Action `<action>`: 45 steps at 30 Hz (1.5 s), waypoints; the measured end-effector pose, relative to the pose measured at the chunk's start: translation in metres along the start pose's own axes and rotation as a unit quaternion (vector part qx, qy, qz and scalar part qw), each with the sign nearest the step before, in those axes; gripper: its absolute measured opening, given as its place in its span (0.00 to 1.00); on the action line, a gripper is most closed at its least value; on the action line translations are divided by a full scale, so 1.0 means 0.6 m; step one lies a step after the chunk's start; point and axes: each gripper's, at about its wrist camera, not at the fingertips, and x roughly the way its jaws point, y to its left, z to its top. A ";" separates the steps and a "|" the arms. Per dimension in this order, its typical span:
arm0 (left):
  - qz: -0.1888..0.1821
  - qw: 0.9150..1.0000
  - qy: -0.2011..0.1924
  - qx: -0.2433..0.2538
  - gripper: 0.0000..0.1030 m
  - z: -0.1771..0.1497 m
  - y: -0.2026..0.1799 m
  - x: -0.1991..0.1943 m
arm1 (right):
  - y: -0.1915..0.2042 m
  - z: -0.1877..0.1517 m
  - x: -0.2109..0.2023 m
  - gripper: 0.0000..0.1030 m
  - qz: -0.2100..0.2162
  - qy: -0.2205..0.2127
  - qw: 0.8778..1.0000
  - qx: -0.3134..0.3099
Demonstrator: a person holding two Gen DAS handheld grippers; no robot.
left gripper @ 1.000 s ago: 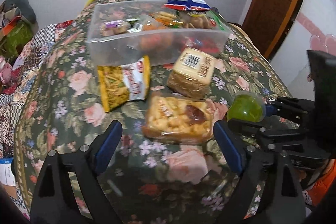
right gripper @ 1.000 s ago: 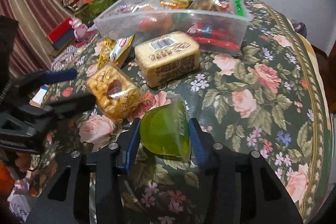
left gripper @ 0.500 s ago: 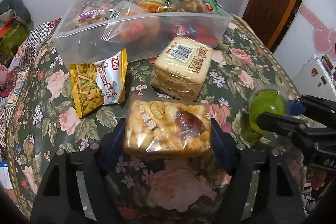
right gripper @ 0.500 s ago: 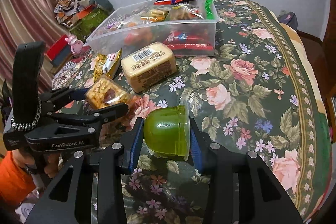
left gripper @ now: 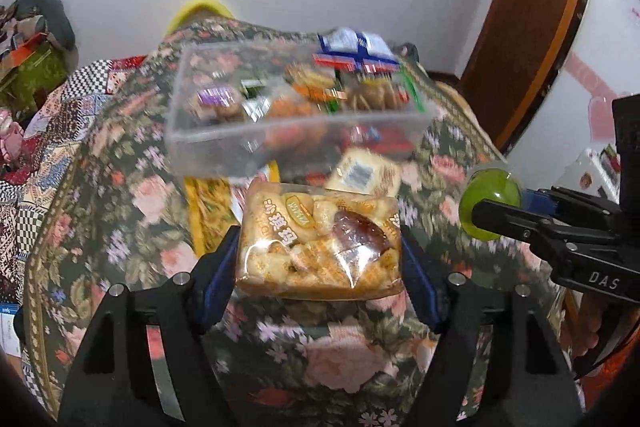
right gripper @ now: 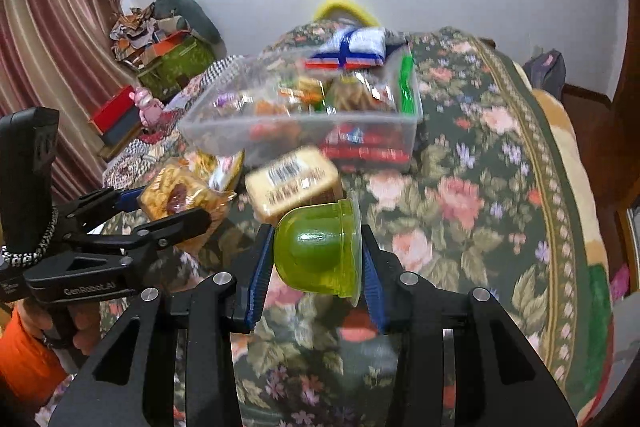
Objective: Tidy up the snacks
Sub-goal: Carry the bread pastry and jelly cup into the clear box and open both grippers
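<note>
Left wrist view: a crinkly clear bag of puffy snacks point(left gripper: 320, 241) is squeezed between the fingers of the left gripper point(left gripper: 320, 259) and is held up off the flowered cloth point(left gripper: 132, 195). Right wrist view: a smooth, round green jelly cup point(right gripper: 318, 251) is pinched on its side between the fingers of the right gripper point(right gripper: 316, 259). Ahead of both pairs of fingers, a clear plastic box point(left gripper: 280, 143) is seen, already full of packets. Both snacks should be carried over the rim and let go low and gently. A light squeeze is best, so the bag is not crushed. Blur hides the box's far edge, so room there may be small.
</note>
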 end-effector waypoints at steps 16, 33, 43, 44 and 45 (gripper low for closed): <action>0.020 0.999 -0.039 -0.021 0.72 0.129 0.062 0.007 | 0.043 0.142 0.024 0.36 0.008 -0.057 0.998 -0.035; 0.046 0.999 -0.013 -0.025 0.72 0.213 0.112 0.128 | 0.052 0.250 0.143 0.36 -0.025 -0.041 0.997 -0.056; 0.040 0.998 0.009 -0.040 0.72 0.223 0.125 0.172 | 0.047 0.261 0.195 0.37 -0.016 -0.005 0.998 -0.055; 0.044 0.998 0.008 -0.037 0.72 0.222 0.123 0.172 | 0.047 0.260 0.194 0.37 -0.016 -0.004 0.998 -0.055; 0.046 0.998 0.004 -0.033 0.73 0.222 0.120 0.170 | 0.047 0.259 0.192 0.37 -0.017 -0.006 0.998 -0.056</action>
